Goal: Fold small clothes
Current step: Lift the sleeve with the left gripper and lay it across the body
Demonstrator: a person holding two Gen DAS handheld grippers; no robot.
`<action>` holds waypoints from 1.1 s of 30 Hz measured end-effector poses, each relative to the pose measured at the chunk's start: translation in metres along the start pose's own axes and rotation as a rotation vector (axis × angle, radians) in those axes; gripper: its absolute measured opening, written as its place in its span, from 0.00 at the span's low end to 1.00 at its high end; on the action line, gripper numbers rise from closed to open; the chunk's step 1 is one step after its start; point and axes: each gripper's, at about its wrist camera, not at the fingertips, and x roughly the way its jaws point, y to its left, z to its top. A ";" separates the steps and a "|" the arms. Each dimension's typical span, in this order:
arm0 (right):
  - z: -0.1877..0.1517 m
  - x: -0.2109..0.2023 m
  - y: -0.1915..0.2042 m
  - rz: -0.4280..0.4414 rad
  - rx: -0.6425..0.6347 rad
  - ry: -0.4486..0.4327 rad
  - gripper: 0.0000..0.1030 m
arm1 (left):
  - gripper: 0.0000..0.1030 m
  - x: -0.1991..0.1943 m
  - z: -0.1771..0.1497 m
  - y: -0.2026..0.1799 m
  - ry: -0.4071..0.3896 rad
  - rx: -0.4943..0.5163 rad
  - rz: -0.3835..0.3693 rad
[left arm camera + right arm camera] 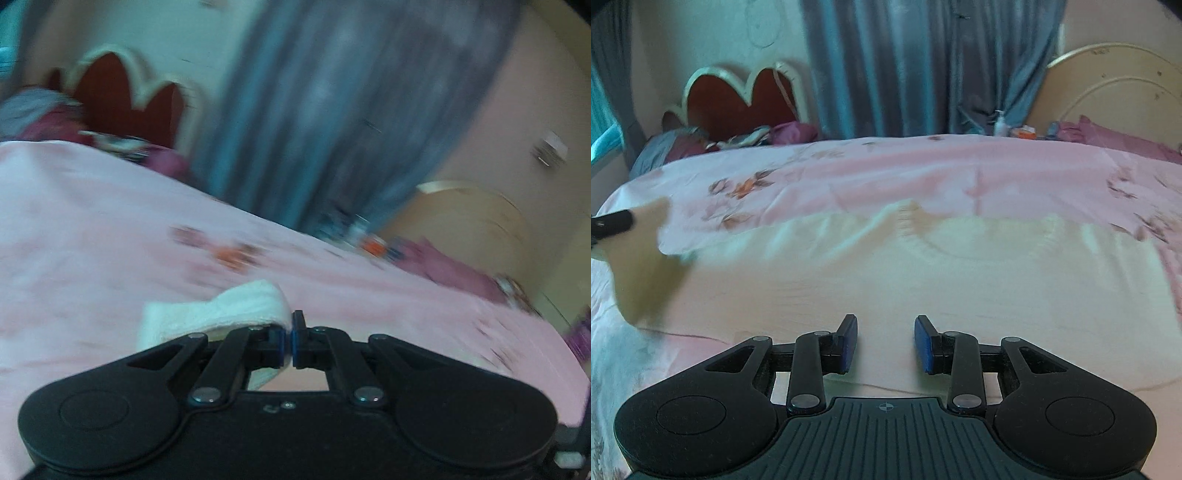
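Jaws first: on our left gripper [288, 341] they are pressed together and pinching a fold of the small white knitted garment [221, 314], which is bunching up just ahead of them and trailing off to their left. On our right gripper [885, 343] they are standing well apart with nothing between them, hovering just above the same pale cloth.

From the right wrist view, we are seeing the garment [923, 273] lying spread out on the pink floral bedsheet [923, 166], stretching ahead of the open jaws and out to both sides of them. Far to their left, one end of it is being lifted off the bed, where our left gripper [609, 223] is showing at the picture's edge. The lifted part is blurred, so we cannot tell its exact shape, nor whether it is a sleeve or a corner.

We are judging the folding to be at an early stage: most of the cloth is lying in a single flat layer, and we are seeing no finished crease or stacked layers. What is left, as we read it, is carrying the raised end across the body, repeating that on the other side, and doubling the piece into a compact shape. The left wrist view is heavily smeared, so we are taking little else from it.
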 end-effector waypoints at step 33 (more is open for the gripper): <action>-0.021 -0.014 0.038 0.132 -0.268 -0.026 0.71 | 0.72 0.008 -0.071 -0.027 0.303 0.213 0.137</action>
